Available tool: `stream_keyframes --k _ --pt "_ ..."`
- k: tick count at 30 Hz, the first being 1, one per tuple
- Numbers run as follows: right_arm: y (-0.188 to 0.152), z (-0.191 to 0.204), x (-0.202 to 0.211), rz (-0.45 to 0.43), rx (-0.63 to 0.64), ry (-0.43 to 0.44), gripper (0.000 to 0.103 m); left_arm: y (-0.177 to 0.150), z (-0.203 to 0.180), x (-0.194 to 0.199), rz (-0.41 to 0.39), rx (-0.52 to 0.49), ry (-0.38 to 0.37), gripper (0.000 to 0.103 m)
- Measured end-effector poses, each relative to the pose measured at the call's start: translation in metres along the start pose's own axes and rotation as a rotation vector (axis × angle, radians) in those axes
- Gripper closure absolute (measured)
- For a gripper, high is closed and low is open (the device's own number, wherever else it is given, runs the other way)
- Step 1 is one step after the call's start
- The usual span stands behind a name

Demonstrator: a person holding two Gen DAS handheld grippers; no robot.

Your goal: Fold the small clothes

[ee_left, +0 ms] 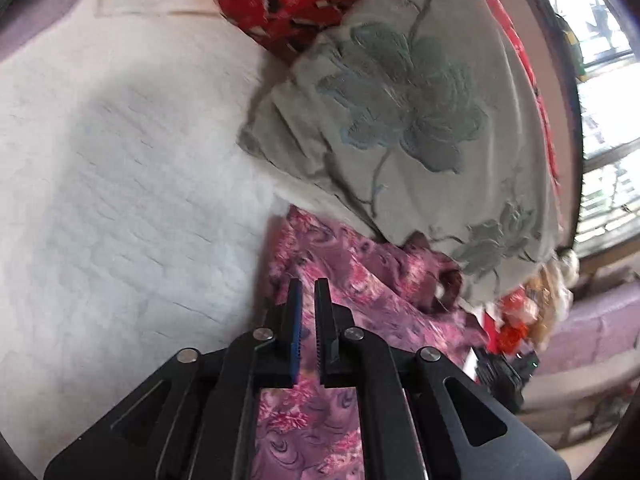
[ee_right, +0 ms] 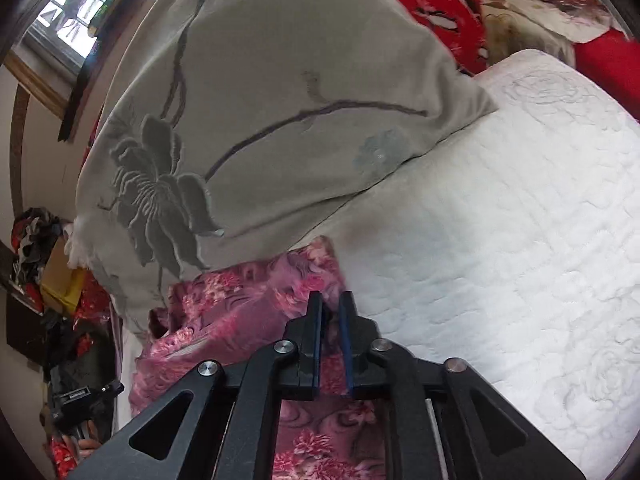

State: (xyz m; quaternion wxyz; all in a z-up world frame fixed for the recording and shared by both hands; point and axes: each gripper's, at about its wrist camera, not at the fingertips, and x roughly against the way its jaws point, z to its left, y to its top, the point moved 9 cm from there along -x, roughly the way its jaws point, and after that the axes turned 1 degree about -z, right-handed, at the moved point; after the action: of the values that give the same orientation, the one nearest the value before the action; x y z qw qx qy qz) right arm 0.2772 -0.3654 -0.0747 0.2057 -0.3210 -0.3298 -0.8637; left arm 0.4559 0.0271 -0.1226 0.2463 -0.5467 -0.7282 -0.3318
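On the white quilt (ee_right: 500, 220), the pink floral garment (ee_right: 240, 292) lies crumpled just beside a grey pillow (ee_right: 260, 100), the left gripper (ee_left: 308, 292) over it with fingers slightly apart, the right gripper (ee_right: 331, 304) pinching a fold of it.

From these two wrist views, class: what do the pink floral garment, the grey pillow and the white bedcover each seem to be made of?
Pink floral garment: thin printed woven cloth, it seems, slightly glossy, rumpling in soft folds. Grey pillow: matte plush or velvet-like fabric; the flower motif stands raised. White bedcover: quilted cotton-like fabric, matte, with stitched puffed patterns. The fibre itself cannot be told.
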Motion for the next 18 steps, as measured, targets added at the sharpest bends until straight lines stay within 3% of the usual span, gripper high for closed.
stream_keyframes --k 2,3,4,6,7,9,11,13,14,15,18 --pt "0.002 0.000 0.010 -0.028 -0.016 0.041 0.085 -0.008 0.000 -0.004 0.040 -0.022 -0.017 0.094" --pt "0.002 0.000 0.014 -0.031 -0.018 0.061 0.075 -0.012 -0.001 -0.004 0.059 -0.023 -0.025 0.080" --pt "0.002 0.002 0.016 -0.028 -0.017 0.078 0.068 -0.017 0.001 -0.006 0.079 -0.018 -0.028 0.059" --pt "0.001 0.002 0.018 -0.023 -0.004 0.072 0.055 -0.026 0.004 -0.008 0.094 -0.002 -0.022 0.041" --pt "-0.001 0.003 0.016 -0.017 0.005 0.064 0.055 -0.032 0.003 -0.010 0.108 0.003 -0.038 0.041" --pt "-0.004 0.002 0.006 0.010 -0.002 0.051 0.054 -0.040 -0.001 -0.013 0.133 0.012 -0.047 0.041" --pt "-0.008 0.004 -0.008 0.041 -0.011 0.028 0.054 -0.043 -0.009 -0.009 0.095 -0.026 -0.007 0.049" --pt "-0.009 0.010 -0.017 0.029 0.022 -0.004 0.057 -0.044 -0.018 -0.002 0.058 -0.087 0.052 0.095" --pt "-0.010 0.012 -0.018 0.025 0.049 -0.024 0.070 -0.046 -0.021 0.003 0.044 -0.105 0.077 0.099" --pt "-0.009 0.018 -0.019 0.018 0.082 -0.037 0.095 -0.045 -0.021 0.008 0.021 -0.108 0.085 0.099" --pt "-0.007 0.036 -0.011 -0.010 0.157 -0.024 0.099 -0.042 -0.024 0.025 -0.030 -0.102 0.088 0.099"
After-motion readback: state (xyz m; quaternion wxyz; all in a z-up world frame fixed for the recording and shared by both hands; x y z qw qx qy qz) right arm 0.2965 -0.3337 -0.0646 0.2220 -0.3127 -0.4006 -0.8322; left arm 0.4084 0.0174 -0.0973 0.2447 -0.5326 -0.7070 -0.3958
